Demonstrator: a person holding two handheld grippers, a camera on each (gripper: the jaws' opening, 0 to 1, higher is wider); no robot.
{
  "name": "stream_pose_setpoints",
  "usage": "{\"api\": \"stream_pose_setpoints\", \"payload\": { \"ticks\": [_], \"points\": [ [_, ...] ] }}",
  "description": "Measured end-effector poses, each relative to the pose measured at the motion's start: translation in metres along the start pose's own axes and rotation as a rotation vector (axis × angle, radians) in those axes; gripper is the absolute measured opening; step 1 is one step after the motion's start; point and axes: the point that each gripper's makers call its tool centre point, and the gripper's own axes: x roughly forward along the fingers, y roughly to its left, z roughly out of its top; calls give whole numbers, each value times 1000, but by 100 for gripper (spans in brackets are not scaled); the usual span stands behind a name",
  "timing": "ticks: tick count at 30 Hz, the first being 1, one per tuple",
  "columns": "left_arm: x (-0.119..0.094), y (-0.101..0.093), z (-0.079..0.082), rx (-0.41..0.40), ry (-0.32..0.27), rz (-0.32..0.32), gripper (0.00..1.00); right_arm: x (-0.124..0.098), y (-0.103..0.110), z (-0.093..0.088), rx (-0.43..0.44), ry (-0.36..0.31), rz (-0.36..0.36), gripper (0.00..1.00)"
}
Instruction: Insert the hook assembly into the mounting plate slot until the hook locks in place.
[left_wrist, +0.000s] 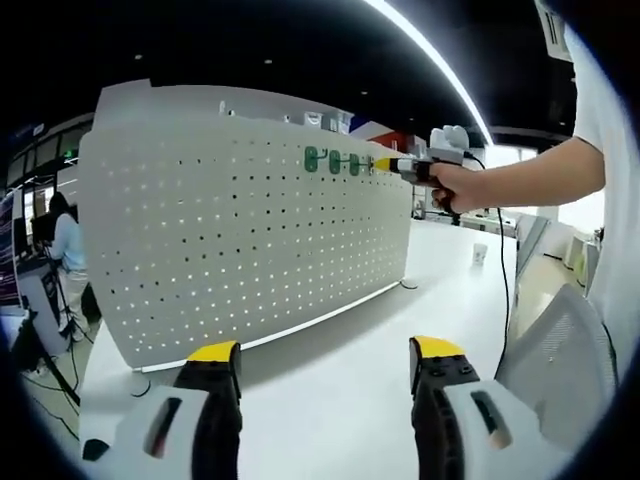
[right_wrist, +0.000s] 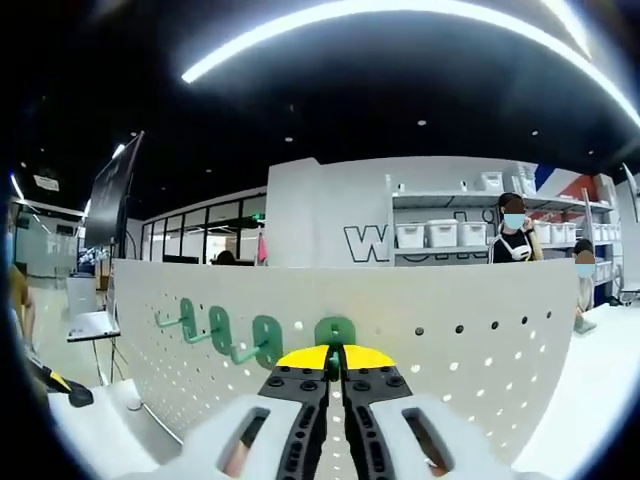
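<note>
A white pegboard (left_wrist: 250, 240) stands upright on a white table (left_wrist: 340, 390). Near its top edge sits a row of green hooks (left_wrist: 333, 161). In the right gripper view three of them (right_wrist: 222, 325) hang to the left, and a fourth green hook (right_wrist: 335, 331) lies against the pegboard (right_wrist: 470, 350) right at my jaw tips. My right gripper (right_wrist: 335, 358) is shut on this hook's stem. In the left gripper view a hand holds the right gripper (left_wrist: 382, 164) at the row's right end. My left gripper (left_wrist: 325, 352) hangs open low over the table, nothing between its fingers.
A cable (left_wrist: 503, 280) drops from the right gripper toward the table edge. A small white cup (left_wrist: 480, 253) stands far back on the table. A person (left_wrist: 66, 240) sits at a desk to the left. Shelves with white bins (right_wrist: 440, 234) and two people (right_wrist: 513, 232) stand behind the pegboard.
</note>
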Motion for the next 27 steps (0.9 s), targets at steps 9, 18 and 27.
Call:
{"api": "stream_pose_setpoints", "payload": {
  "ticks": [9, 18, 27],
  "points": [
    [-1, 1, 2, -4, -10, 6, 70, 0, 0, -2, -6, -16, -39, 1],
    [-3, 0, 2, -10, -11, 8, 69, 3, 0, -2, -21, -26, -100, 1],
    [-3, 2, 3, -9, -19, 14, 69, 1, -1, -4, 14, -52, -148, 1]
  ]
}}
